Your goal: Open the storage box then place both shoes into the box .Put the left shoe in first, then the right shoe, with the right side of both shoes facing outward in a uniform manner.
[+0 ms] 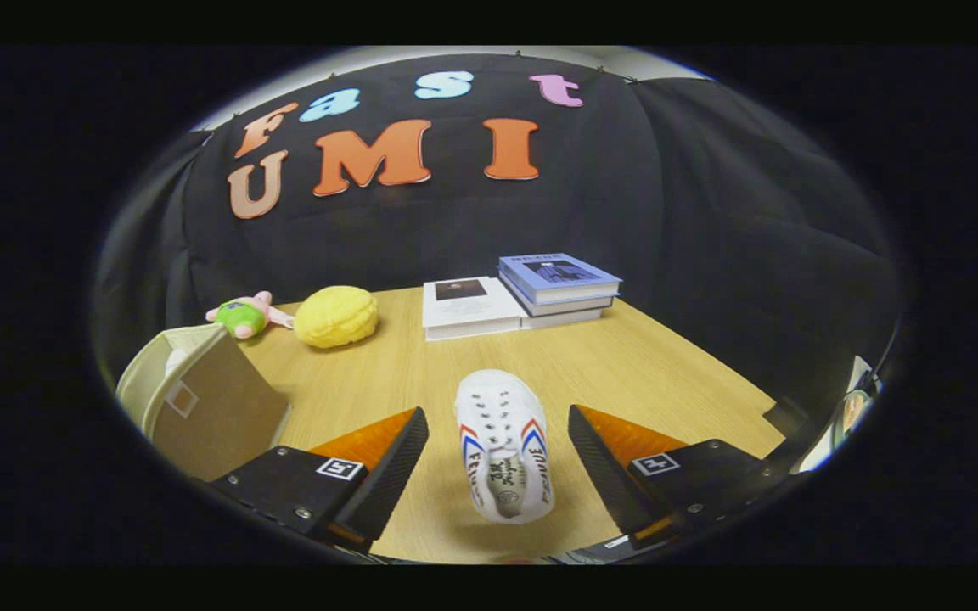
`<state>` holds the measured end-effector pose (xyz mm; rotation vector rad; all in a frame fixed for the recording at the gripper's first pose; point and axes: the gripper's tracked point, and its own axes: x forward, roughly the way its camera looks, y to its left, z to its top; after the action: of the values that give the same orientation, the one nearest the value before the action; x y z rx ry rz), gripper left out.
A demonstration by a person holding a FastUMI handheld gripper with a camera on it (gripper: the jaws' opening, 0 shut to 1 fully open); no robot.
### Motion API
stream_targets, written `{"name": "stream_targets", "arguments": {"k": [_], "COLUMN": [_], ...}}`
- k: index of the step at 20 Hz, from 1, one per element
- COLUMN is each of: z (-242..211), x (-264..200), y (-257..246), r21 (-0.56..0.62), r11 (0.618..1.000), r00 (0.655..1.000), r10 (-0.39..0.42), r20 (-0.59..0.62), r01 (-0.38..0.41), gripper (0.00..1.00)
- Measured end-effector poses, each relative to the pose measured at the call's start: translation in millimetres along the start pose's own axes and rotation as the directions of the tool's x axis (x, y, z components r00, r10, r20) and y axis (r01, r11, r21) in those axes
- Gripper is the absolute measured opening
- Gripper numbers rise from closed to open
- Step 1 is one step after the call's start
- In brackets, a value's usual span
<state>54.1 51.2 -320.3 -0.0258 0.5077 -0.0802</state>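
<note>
A small white shoe (502, 441) with red and blue stripes lies on the wooden table (659, 365), toe pointing away from me, heel toward me. It sits between my two fingers, with a clear gap on each side. My gripper (497, 454) is open and touches nothing. The beige storage box (200, 399) stands just left of my left finger (391, 475), its open top showing a pale lining.
At the table's far side lie a yellow bun-shaped plush (336, 316), a pink and green soft toy (244, 316), a white book (468, 307) and a stack of blue books (559, 287). The table's right edge runs close to my right finger.
</note>
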Motion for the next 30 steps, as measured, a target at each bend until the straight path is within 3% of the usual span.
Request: {"name": "stream_targets", "arguments": {"k": [9, 15, 19, 22, 25, 27, 30], "z": [-50.4, -66.1, -73.6, -73.6, -71.1, -70.0, -66.6], "x": [30.2, 42.0, 46.3, 47.1, 47.7, 47.4, 43.1], "y": [-28.5, -24.7, -11.5, -9.3, -12.1, -14.5, -18.1], "r21": [0.025, 0.075, 0.157, 0.152, 0.139, 0.162, 0.182], "r11": [0.999, 0.997, 0.985, 0.987, 0.99, 0.987, 0.982], "r00": [0.993, 0.988, 0.983, 0.986, 0.991, 0.992, 0.993], "r10": [-0.026, 0.015, 0.089, 0.081, 0.037, 0.019, -0.019], "r20": [-0.117, -0.154, -0.159, -0.145, -0.128, -0.122, -0.119], "r01": [0.029, -0.003, -0.064, -0.059, -0.019, 0.001, 0.041], "gripper": [0.99, 0.86, 0.63, 0.32, 0.21, 0.06, 0.02]}}
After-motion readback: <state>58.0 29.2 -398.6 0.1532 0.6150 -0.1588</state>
